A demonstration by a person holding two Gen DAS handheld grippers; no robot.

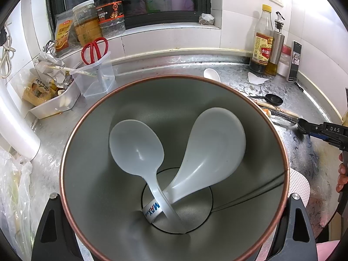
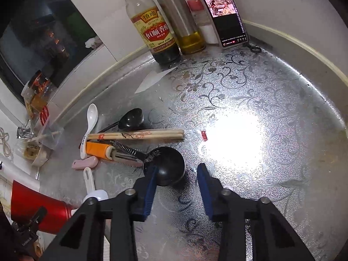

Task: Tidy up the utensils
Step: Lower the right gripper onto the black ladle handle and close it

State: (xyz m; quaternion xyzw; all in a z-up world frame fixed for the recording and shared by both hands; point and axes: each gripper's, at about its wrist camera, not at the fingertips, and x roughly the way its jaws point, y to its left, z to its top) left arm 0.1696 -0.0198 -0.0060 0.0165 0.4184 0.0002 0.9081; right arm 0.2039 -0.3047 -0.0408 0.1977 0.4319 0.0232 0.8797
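My left gripper (image 1: 174, 195) is shut on a red cup (image 1: 174, 248) with a copper rim, one finger on each side. Two white plastic spoons (image 1: 137, 145) stand inside it, bowls up. The same red cup (image 2: 32, 206) shows at the lower left of the right wrist view. My right gripper (image 2: 177, 174) is low over the counter with the bowl of a black spoon (image 2: 167, 167) between its blue pads. The left pad overlaps the bowl; a gap remains at the right pad. This gripper (image 1: 304, 126) also shows at the right edge of the left wrist view.
On the patterned metal counter (image 2: 239, 82) lie chopsticks (image 2: 139, 134), an orange-handled peeler (image 2: 108, 150), a white spoon (image 2: 91, 119), a black ladle (image 2: 130, 119), a pink item (image 2: 84, 163) and a white scoop (image 2: 91, 184). Bottles (image 2: 152, 26) and a phone (image 2: 224, 13) stand at the back wall.
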